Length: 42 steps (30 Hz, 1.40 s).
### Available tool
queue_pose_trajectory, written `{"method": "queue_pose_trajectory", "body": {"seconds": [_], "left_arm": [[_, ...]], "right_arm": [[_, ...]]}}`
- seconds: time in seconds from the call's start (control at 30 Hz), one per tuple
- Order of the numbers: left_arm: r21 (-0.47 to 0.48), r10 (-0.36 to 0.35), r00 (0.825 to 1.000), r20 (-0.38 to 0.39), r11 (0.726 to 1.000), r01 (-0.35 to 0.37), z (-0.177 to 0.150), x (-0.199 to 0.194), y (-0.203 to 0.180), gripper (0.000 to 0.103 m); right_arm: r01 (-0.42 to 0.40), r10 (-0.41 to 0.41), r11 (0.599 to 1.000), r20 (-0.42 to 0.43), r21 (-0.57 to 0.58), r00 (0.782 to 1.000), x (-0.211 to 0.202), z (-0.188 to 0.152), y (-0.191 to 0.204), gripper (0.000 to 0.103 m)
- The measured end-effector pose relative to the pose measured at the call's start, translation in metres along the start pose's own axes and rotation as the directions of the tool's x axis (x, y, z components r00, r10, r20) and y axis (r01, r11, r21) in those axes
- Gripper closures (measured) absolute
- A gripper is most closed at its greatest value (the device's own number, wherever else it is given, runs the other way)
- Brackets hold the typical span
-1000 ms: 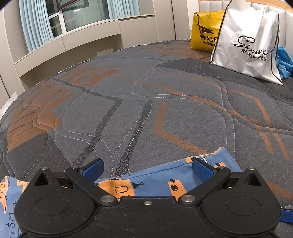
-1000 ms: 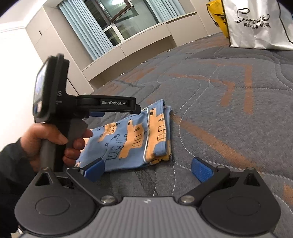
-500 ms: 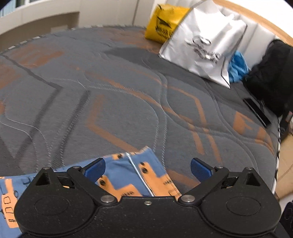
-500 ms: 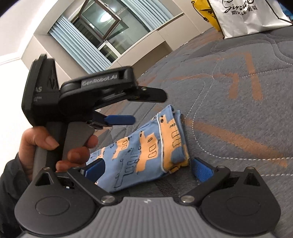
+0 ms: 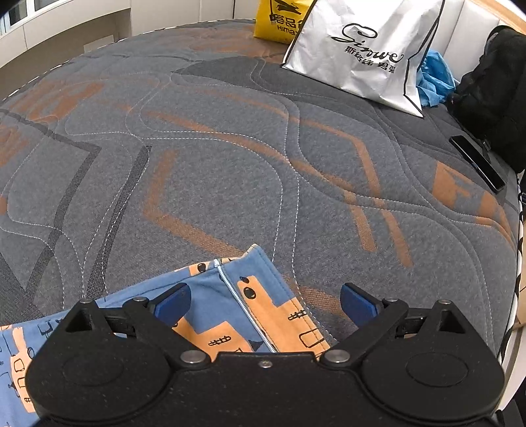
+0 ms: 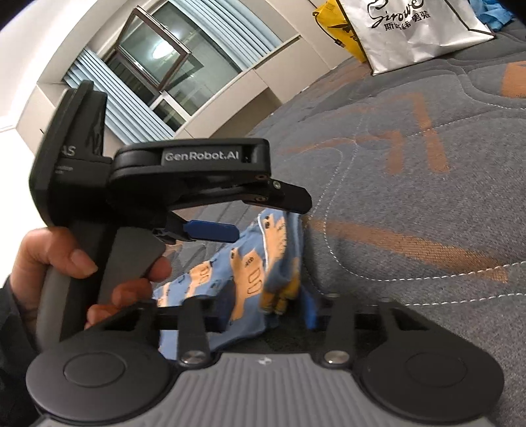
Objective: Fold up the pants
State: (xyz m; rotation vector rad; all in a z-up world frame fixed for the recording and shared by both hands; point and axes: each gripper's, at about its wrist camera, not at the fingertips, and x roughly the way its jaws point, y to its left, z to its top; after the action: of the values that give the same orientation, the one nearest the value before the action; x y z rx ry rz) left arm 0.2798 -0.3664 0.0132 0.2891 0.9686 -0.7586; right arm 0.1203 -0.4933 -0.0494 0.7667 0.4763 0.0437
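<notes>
- Low centre of the left wrist frame: left tool (image 5: 265, 300) spread wide, holding nothing, above the folded corner of the pants (image 5: 250, 305).
- Pants are blue with orange print and lie on the grey quilted bed (image 5: 230, 157).
- Lower centre of the right wrist frame: right tool (image 6: 266, 308) drawn narrow around the bunched pants edge (image 6: 279, 262); blurred, contact not certain.
- Left of that frame: left hand (image 6: 65, 259) grips the left tool's handle.
- Upper right of the left frame: white bag (image 5: 361, 56), yellow bag (image 5: 279, 19), black backpack (image 5: 493, 92).

Grey-orange quilted bed (image 5: 230, 157); curtained window (image 6: 171, 65) above cream cabinets (image 6: 230, 98).
</notes>
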Motion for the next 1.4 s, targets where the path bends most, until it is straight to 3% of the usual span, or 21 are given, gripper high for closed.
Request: {"method": "queue_pose_trajectory", "body": {"seconds": [0.17,0.57,0.73,0.93,1.1,1.27,1.4], "left_arm": [[-0.004,0.003,1.0,0.002,1.0,-0.003,0.001,0.0,0.0,0.005],[-0.012,-0.017,0.999,-0.035,1.0,0.017,0.006,0.002,-0.006,0.011],[-0.006,-0.024,0.997,-0.074,1.0,0.024,0.009,0.004,-0.008,0.02],[-0.03,-0.038,0.994,-0.103,0.999,0.035,0.009,0.003,-0.002,0.023],[-0.027,0.006,0.995,-0.104,1.0,-0.009,0.006,0.0,0.004,0.056],[-0.09,-0.02,0.998,-0.062,0.996,0.015,0.0,-0.004,0.018,0.073],[-0.105,-0.019,0.999,-0.042,0.994,0.015,-0.004,-0.007,0.021,0.08]], "right_arm": [[0.031,-0.03,0.998,0.016,-0.05,0.999,0.002,-0.004,0.008,0.082],[0.078,-0.07,0.985,0.056,-0.153,0.996,-0.006,-0.013,0.026,0.084],[0.115,-0.092,0.959,0.101,-0.258,0.991,-0.013,-0.021,0.047,0.085],[0.159,-0.117,0.906,0.128,-0.393,0.985,-0.01,-0.033,0.076,0.085],[0.174,-0.127,0.879,0.135,-0.444,0.983,-0.006,-0.038,0.086,0.085],[0.182,-0.133,0.88,0.14,-0.438,0.981,-0.009,-0.041,0.09,0.085],[0.19,-0.139,0.877,0.144,-0.441,0.98,-0.01,-0.044,0.093,0.084]]}}
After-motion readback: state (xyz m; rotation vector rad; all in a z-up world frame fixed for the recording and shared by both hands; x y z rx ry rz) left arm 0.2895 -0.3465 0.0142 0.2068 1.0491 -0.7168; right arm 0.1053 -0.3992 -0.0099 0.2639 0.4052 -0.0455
